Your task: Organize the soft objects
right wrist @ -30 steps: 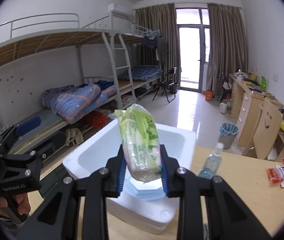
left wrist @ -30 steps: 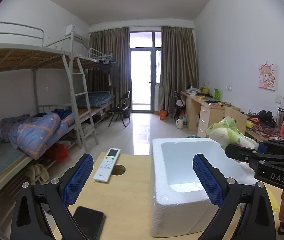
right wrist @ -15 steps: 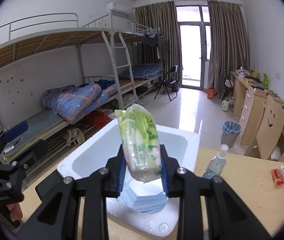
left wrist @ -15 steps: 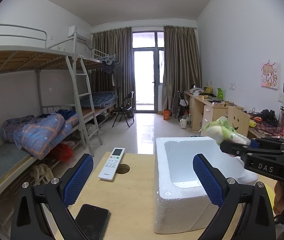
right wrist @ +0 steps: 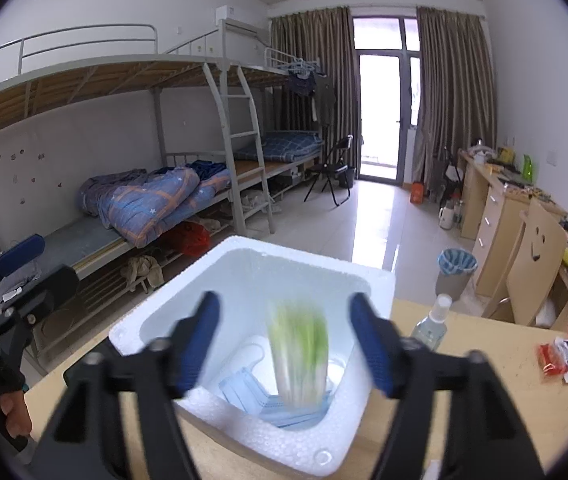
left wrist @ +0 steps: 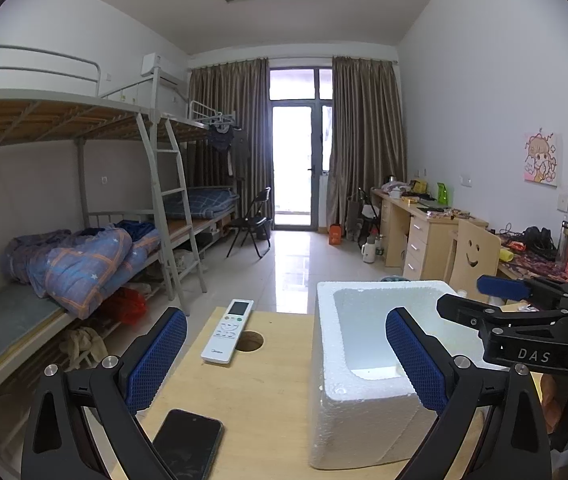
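Now my right gripper (right wrist: 284,344) has just been opening, pads off the green packet (right wrist: 299,354); it sits blurred inside the foam box (right wrist: 375,280), above blue masks (right wrist: 244,388). My left gripper (left wrist: 285,360) stands wide, holding nothing.

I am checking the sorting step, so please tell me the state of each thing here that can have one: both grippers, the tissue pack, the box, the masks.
right gripper: open, jaws just opened, pack released
left gripper: open, empty
green tissue pack: blurred, dropping into the box
foam box: open-topped, no lid
blue face masks: lying on the box bottom
phone: screen dark
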{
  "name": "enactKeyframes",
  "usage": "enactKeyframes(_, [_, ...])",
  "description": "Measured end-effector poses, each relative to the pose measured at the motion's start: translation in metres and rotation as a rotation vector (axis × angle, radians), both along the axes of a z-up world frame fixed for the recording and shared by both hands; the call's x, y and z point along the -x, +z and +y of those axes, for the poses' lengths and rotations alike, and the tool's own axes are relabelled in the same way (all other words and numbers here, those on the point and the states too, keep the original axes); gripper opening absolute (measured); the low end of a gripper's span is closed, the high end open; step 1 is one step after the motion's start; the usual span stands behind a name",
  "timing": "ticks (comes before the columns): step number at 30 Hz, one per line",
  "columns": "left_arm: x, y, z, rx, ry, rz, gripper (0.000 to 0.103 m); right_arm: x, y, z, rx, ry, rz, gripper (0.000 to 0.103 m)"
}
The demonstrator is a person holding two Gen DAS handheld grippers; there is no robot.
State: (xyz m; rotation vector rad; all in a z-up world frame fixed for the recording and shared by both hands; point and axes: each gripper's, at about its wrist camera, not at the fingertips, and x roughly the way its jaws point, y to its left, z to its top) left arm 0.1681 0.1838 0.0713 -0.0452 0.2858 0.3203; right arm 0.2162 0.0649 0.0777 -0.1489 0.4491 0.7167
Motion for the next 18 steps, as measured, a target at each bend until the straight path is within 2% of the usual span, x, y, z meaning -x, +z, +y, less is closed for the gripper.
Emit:
enactKeyframes(2, [0.000,0.000,0.000,-0.004,0.001,0.000,0.100,0.002,0.001,0.000,0.002,-0.009,-0.011,0.081])
enactKeyframes(18, [0.010,0.006,-0.010,-0.008,-0.002,-0.011,0.100,0.009,0.010,-0.015,-0.033,-0.023,-0.012,0.082])
